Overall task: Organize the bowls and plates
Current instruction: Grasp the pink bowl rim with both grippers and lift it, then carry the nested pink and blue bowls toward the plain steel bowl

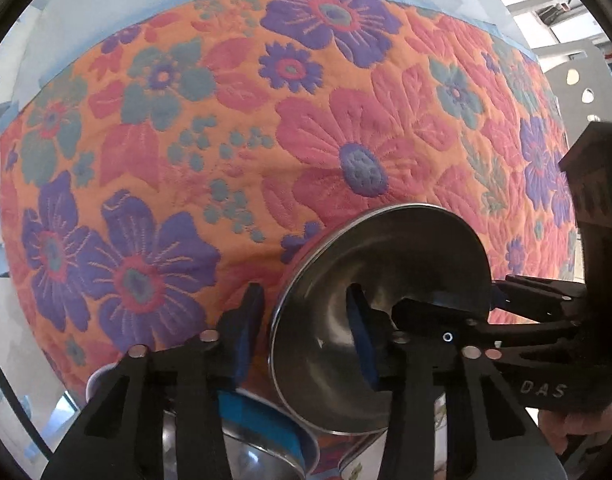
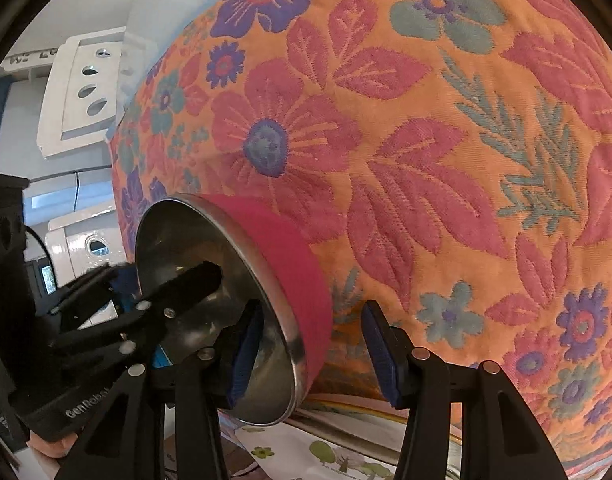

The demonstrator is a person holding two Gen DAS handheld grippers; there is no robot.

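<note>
A steel bowl with a pink outside is tipped steeply on its side, its shiny inside facing my left wrist camera. My left gripper straddles one side of the rim, one pad inside and one close against the outside, and looks shut on the wall. From the opposite side my right gripper straddles the wall too. Its inner pad lies against the steel, while the outer pad stands clearly off the pink side. Just below are a steel bowl with a blue outside and a printed plate.
An orange floral cloth covers the table beyond the bowls. White chairs with oval cut-outs stand past the table's edge. A hand holds the right gripper's handle at the lower right of the left wrist view.
</note>
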